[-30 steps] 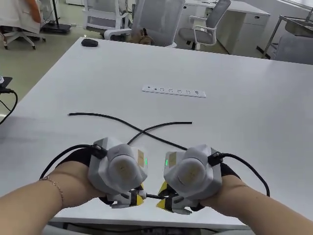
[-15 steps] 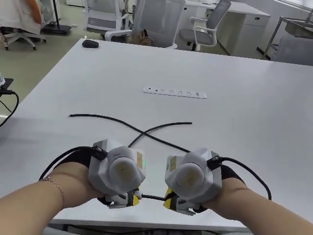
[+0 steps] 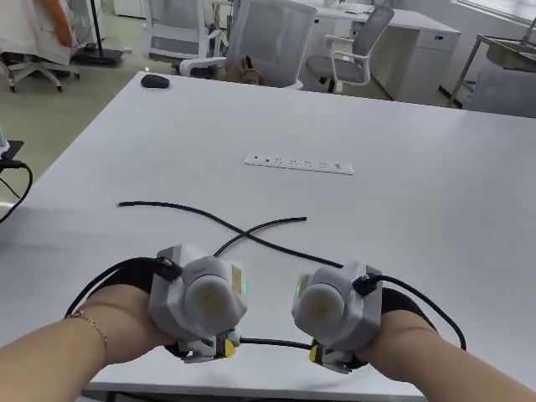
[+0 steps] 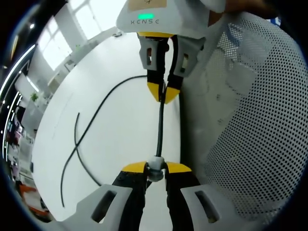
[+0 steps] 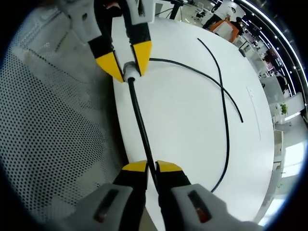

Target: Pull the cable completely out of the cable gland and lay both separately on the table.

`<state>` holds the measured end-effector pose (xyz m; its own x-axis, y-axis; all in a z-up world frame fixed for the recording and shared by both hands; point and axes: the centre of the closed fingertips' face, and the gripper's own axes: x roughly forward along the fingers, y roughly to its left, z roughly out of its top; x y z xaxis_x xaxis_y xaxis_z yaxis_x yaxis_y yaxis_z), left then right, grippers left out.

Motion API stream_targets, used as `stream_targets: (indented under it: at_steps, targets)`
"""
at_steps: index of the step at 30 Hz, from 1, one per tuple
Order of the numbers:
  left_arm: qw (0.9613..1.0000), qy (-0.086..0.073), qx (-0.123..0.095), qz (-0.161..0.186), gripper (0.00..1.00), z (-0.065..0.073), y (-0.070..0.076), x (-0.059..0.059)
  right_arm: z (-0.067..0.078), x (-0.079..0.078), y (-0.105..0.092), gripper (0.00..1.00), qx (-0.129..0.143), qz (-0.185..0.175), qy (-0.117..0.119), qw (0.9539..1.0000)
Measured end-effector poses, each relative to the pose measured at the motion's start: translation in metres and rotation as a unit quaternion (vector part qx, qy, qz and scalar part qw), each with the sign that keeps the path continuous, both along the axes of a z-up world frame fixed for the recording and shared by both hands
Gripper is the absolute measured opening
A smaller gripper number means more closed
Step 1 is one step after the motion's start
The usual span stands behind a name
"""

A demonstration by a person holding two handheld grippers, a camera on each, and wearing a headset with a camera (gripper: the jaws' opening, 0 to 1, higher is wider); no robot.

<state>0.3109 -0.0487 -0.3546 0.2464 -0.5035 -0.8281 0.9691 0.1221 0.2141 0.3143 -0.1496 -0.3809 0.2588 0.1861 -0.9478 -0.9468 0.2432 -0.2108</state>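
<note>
A wide white table (image 3: 402, 218) runs away from the viewer, with a white power strip (image 3: 299, 164) lying flat near its middle. On the viewer's side of the power strip, thin black cable (image 3: 251, 237) lies in two lengths that cross each other, and one length trails towards the right hand. Nearer the viewer again, at the table edge furthest from the power strip, two hands hold the claws side by side with their tips turned towards each other. A short, straight stretch of the cable spans the gap between them. The left claw (image 4: 155, 169) is clenched on the cable gland (image 4: 155, 162), a small pale fitting seated between its yellow tips. The right claw (image 5: 151, 167) is clenched on the bare cable a little way along from the gland. The gland is on the cable, so the step in hand appears to be the pull itself, with nothing yet laid down. The next move probably calls for the left claw to hold the gland firm while the right claw draws the cable straight out along its line. The right claw may need a fresh grip closer in.
</note>
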Motion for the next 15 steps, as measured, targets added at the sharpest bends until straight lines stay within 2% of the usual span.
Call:
stream_targets:
  at_steps: [5,9,10,11,12,13,15]
  targets:
    - [1.0,-0.001,0.004,0.001,0.16,-0.001,0.002,0.001,0.0,0.003,-0.01,0.06,-0.011,-0.024,0.002,0.9997]
    - [0.9999,-0.007,0.008,-0.001,0.16,0.0,0.001,0.001,-0.002,-0.002,-0.007,0.1,-0.017,-0.006,0.005,0.9998]
    - [0.9999,-0.005,0.008,-0.003,0.16,0.0,0.001,-0.001,0.0,-0.003,-0.002,0.13,-0.009,0.008,0.004,0.9999]
    - [0.9999,-0.005,0.008,-0.006,0.16,-0.001,0.0,-0.001,0.002,-0.003,0.006,0.17,0.006,0.02,0.003,0.9998]
    - [0.9999,-0.005,0.007,-0.007,0.16,-0.001,-0.001,-0.002,0.007,-0.003,0.019,0.19,0.037,0.032,-0.003,0.9988]
    - [0.9999,-0.004,0.005,-0.008,0.16,0.0,-0.002,-0.003,0.017,-0.005,0.04,0.21,0.09,0.042,-0.005,0.995]
    - [0.9999,0.002,-0.008,-0.011,0.16,0.004,-0.009,-0.006,0.029,-0.014,0.065,0.21,0.154,0.06,0.009,0.9863]
